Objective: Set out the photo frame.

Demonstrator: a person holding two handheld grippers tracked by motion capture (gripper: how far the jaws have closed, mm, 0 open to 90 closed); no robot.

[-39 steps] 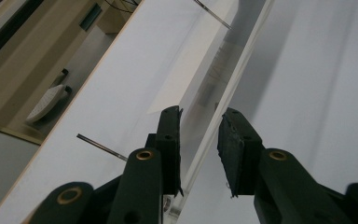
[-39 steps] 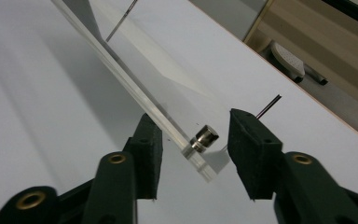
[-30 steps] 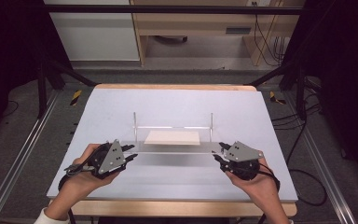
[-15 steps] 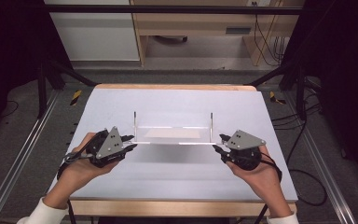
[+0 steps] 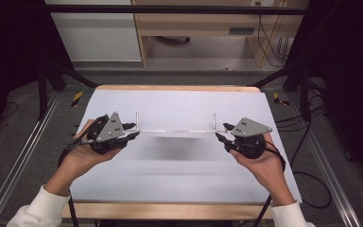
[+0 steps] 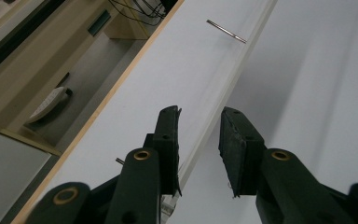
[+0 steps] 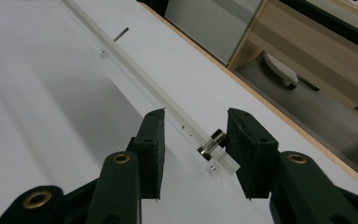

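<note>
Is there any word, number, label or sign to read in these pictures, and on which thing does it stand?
None can be read.
The table, the clear board and both grippers' grey plates bear no writing.

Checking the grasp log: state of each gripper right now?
Left gripper: shut on the clear panel, at its left end.
Right gripper: shut on the same panel's right end.

Both hands reach inward, well apart; left tool (image 5: pixel 133 130) and right tool (image 5: pixel 223 132) face each other, jaws parted.
</note>
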